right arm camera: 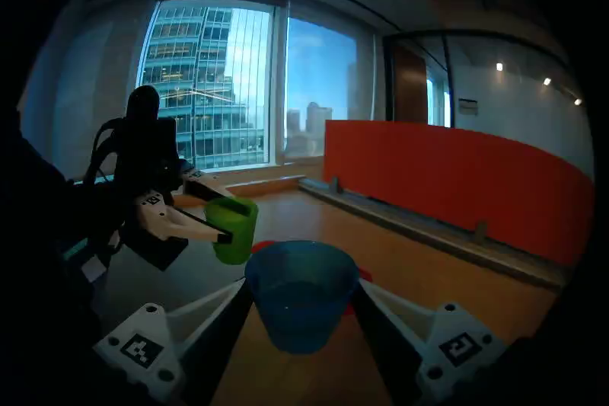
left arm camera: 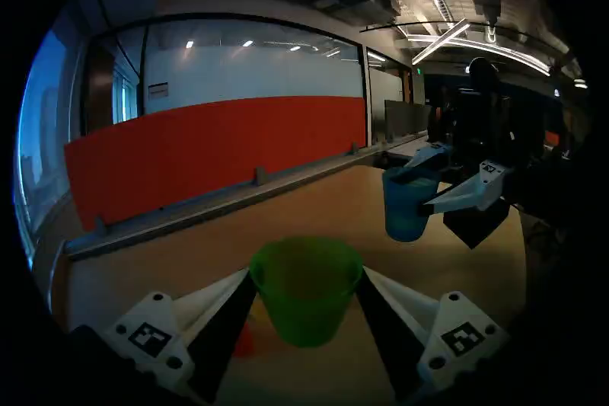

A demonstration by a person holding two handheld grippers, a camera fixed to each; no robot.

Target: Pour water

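Wooden table stretches out, an orange divider standing along its far edge. A small red thing lies on top.

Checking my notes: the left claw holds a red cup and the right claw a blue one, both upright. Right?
No: the left claw holds a green cup, not red, per the left gripper view. The right claw holds the blue cup; both upright.

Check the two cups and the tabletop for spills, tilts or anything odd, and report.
Nothing stands out. The green cup sits upright between the jaws of the left gripper, and the blue cup is upright between those of the right gripper. No water shows on the wooden table.
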